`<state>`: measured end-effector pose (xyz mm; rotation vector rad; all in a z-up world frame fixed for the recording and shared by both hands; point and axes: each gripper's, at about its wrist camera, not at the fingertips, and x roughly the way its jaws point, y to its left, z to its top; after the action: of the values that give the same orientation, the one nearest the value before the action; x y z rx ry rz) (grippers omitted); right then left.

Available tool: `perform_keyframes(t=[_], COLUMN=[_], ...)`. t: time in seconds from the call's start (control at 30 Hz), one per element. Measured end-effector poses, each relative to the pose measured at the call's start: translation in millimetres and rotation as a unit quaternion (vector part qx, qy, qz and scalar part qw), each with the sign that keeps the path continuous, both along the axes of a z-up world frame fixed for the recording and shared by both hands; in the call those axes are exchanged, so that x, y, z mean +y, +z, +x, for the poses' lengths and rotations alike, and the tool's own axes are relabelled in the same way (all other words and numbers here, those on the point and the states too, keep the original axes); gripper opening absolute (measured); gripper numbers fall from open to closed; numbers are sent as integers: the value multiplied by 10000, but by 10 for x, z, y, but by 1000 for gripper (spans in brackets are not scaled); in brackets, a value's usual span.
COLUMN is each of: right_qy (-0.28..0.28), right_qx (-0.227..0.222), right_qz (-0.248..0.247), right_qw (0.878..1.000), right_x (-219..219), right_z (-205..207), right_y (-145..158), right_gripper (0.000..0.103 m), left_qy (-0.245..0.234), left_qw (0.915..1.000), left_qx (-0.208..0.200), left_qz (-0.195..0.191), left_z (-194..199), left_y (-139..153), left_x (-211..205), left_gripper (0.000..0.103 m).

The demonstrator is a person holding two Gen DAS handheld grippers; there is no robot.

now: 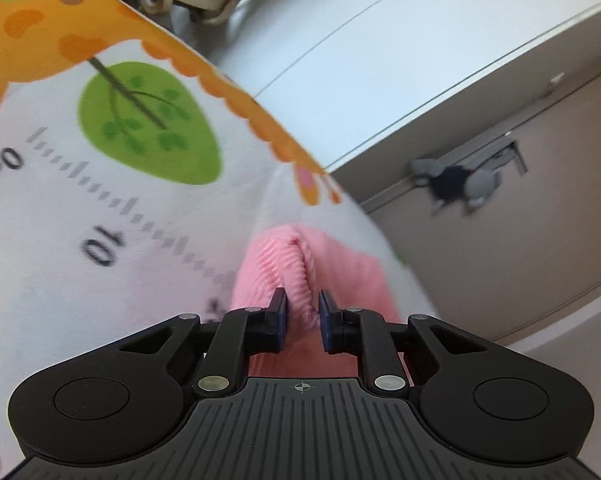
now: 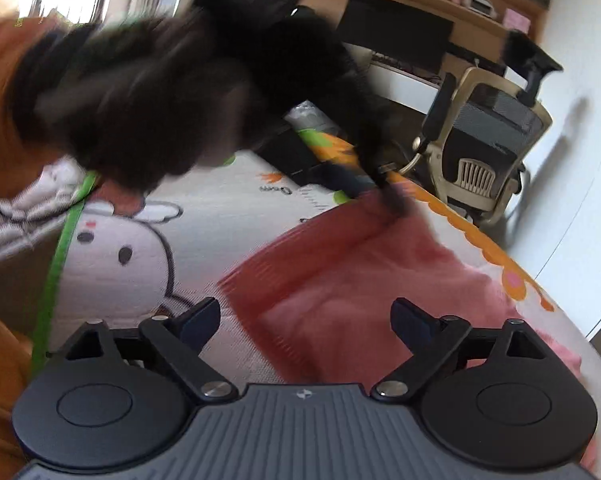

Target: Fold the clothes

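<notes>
in the left wrist view, the left gripper is sitting low in the centre of the frame, its two blue pads drawn narrow and pinching a ribbed fold of the pink garment between them. the garment is lying on a printed play mat, whose ruler marks, green leaf and orange scalloped border are filling the left and upper left of the frame. a white cabinet is running across the upper right.

in the right wrist view, the right gripper is spreading its fingers wide at the bottom of the frame, gripping nothing, and hovering over the near edge of the pink garment, which is stretching from the centre toward the lower right on the play mat. a blurred dark shape is covering the upper left, and an office chair is standing at the right.
</notes>
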<state>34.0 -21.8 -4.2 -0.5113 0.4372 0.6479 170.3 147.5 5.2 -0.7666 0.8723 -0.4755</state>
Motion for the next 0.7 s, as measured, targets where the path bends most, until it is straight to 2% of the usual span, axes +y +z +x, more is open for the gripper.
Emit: perform_keyframes(t=[0.1, 0.17, 0.27, 0.37, 0.4, 0.43, 0.5, 0.57, 0.6, 0.67, 0.7], right_qy=[-316, -394, -373, -359, -411, -445, -484, -514, -532, -593, -630], right_qx=[-542, -640, -650, -528, -460, -403, -331, -271, -226, -29, 113], right_qz=[-542, -718, -793, -684, -608, -518, -357, -202, -109, 156, 314], right_qw=[9966, 9946, 9940, 9956, 9962, 9969, 9976, 9981, 9983, 9981, 9975], right_x=[103, 178, 243, 241, 214, 185, 137, 92, 74, 12, -40], right_z=[-20, 29, 125, 245, 282, 304, 304, 291, 293, 341, 389], right_y=[-155, -253, -310, -289, -283, -280, -269, -255, -237, -176, -136], right_gripper=[94, 93, 92, 59, 55, 54, 47, 43, 42, 41, 41], left_qy=[84, 131, 145, 92, 107, 130, 344, 592, 659, 766, 746], left_qw=[9982, 9954, 9929, 9934, 9942, 9949, 9969, 9975, 9975, 9969, 9971], left_qx=[329, 476, 534, 421, 311, 185, -95, -282, -242, -110, 7], left_qz=[-487, -820, -1052, -1063, -1028, -984, -704, -250, -110, 121, 143], left_z=[87, 130, 166, 173, 159, 143, 67, -29, -82, -191, -235], left_y=[-20, -55, -61, 5, 50, 99, 215, 298, 276, 204, 142], left_x=[-55, -82, -128, -131, -96, -56, 81, 262, 328, 450, 478], left_gripper=[17, 15, 15, 16, 19, 25, 65, 78, 85, 93, 93])
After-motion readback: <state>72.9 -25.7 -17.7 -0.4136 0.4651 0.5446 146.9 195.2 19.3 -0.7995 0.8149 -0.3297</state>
